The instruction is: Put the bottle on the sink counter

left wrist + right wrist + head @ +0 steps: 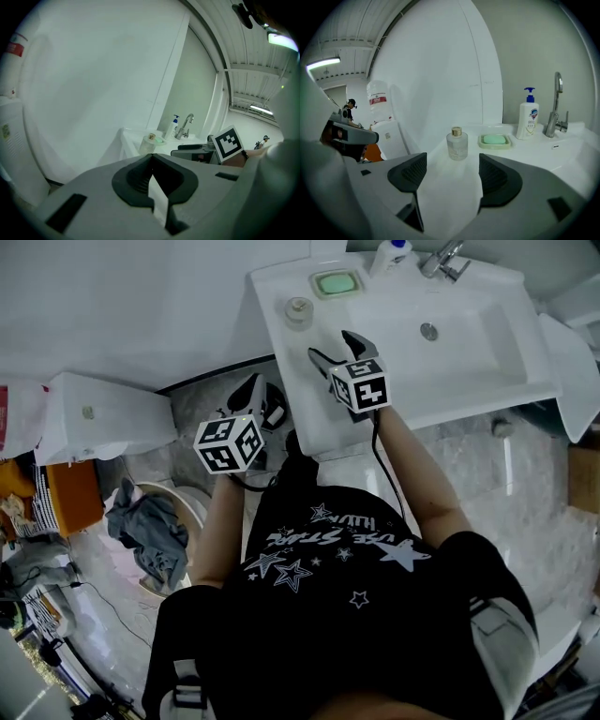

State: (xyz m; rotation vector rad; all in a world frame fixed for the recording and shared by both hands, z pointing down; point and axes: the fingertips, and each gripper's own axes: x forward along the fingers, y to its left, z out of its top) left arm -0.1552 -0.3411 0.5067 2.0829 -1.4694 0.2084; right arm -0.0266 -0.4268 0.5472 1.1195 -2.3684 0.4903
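A small clear glass bottle with a gold cap stands upright on the white sink counter, near its left end. In the right gripper view the bottle is straight ahead, a short way beyond the jaws and apart from them. My right gripper hovers over the counter's front edge, open and empty. My left gripper hangs below the counter's left front corner, shut with nothing in it. From the left gripper view the bottle shows above the jaws.
A green soap bar in its dish, a pump dispenser and a faucet line the counter's back. The basin drain lies to the right. On the floor at left are a white cabinet and a basin of grey cloth.
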